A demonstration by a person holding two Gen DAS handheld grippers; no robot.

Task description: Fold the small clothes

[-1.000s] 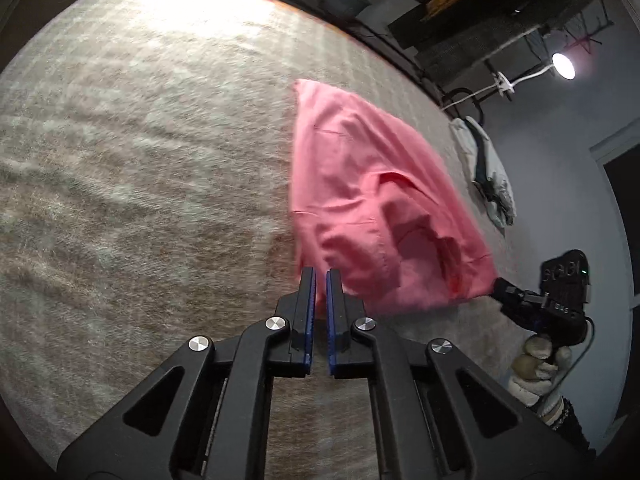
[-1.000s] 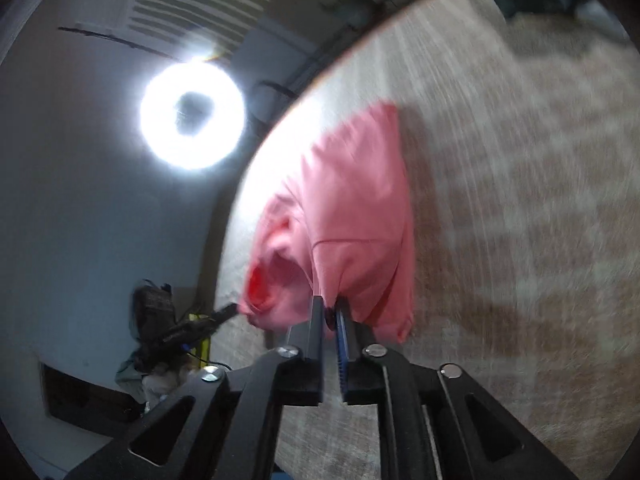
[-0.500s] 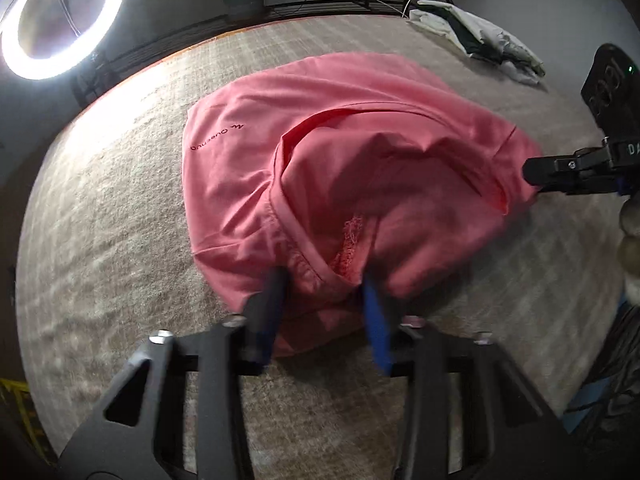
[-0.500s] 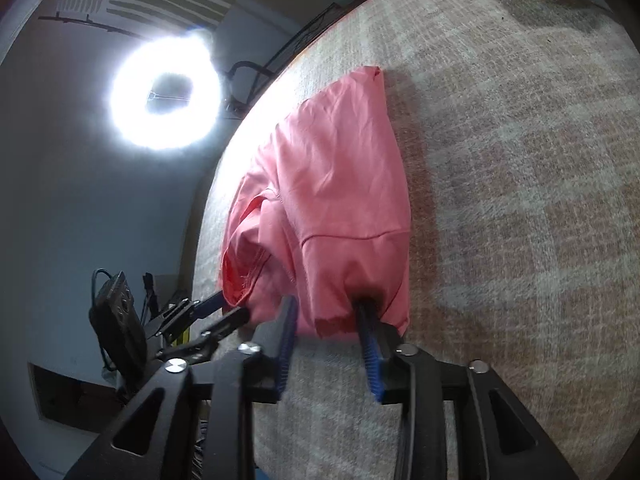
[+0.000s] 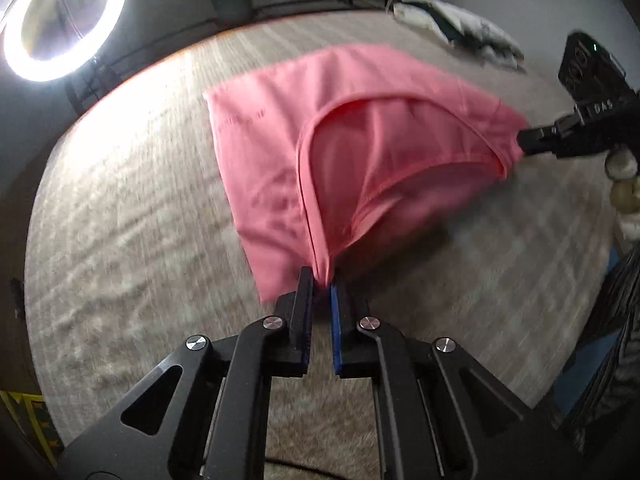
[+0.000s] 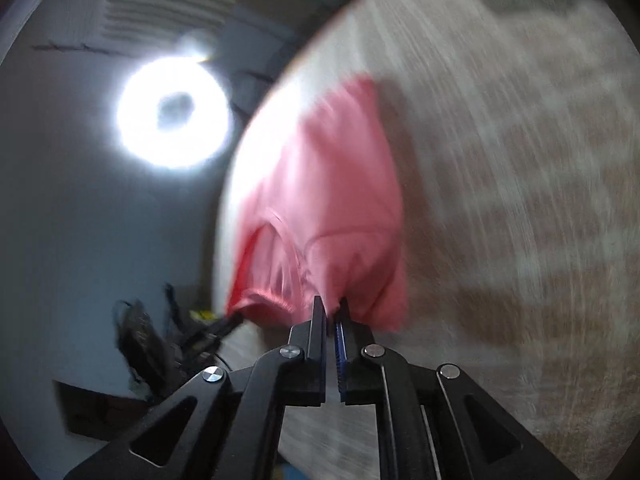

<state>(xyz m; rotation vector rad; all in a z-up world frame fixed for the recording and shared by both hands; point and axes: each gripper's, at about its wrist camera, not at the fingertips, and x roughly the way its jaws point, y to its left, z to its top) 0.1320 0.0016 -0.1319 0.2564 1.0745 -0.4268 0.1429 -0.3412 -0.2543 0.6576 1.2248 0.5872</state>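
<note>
A pink garment [image 5: 360,140] hangs stretched between my two grippers above the carpet, its waist opening gaping toward the left wrist view. My left gripper [image 5: 322,280] is shut on a bunched edge of the cloth. At the far right of that view, my right gripper [image 5: 524,142] pinches the opposite corner. In the right wrist view the garment [image 6: 332,200] is blurred; my right gripper [image 6: 330,308] has its jaws closing, with the fabric pinched between the pads. The left gripper [image 6: 236,318] shows dimly at the cloth's lower left end.
Beige patterned carpet [image 5: 120,220] covers the floor. A lit ring light [image 5: 60,20] stands at the back left. A heap of pale clothes [image 5: 460,28] lies at the carpet's far edge. A gloved hand [image 5: 624,184] holds the right gripper.
A second ago my left gripper was shut beside the garment; it opened over an edge and has now shut on it. The right jaws widened, then narrowed on the cloth. The garment is pulled taut.
</note>
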